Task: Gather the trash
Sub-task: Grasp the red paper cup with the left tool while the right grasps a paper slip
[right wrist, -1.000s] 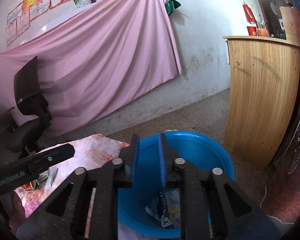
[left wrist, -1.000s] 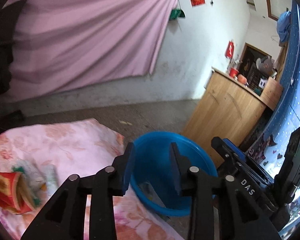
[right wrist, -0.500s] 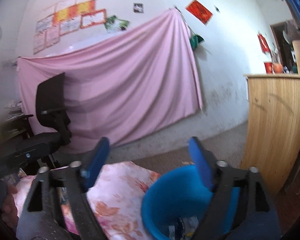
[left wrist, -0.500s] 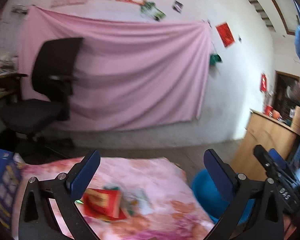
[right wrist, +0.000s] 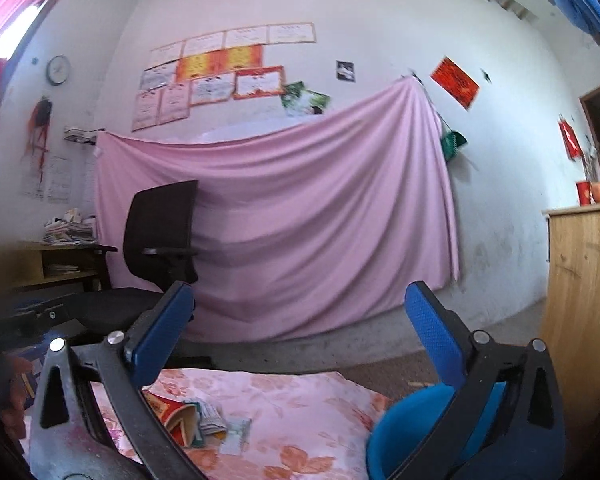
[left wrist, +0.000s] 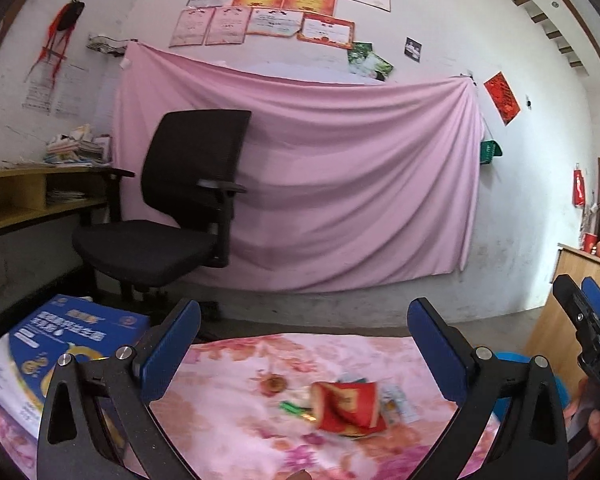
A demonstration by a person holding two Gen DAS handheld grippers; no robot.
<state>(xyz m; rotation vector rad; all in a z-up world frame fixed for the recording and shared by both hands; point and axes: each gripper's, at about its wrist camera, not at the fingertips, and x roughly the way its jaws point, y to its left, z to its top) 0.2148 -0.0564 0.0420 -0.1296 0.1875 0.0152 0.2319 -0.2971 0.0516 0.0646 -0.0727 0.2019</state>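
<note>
a pink floral-cloth surface [left wrist: 236, 420] carries a crumpled red packet [left wrist: 346, 404] near centre, a green scrap [left wrist: 294, 407] at its 9 o'clock, pale wrappers [left wrist: 396, 398] at 3 o'clock.

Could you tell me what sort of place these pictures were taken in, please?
Probably a lived-in room of a home, partly used as a study: certificates pinned on a whitewashed wall, a black office chair beside a paper-stacked desk, and a floral cloth strewn with wrappers.

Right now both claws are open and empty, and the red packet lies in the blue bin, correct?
Not quite. The red packet lies on the floral cloth, not in the blue bin; the left wrist view shows it. Both claws are open and empty.
</note>
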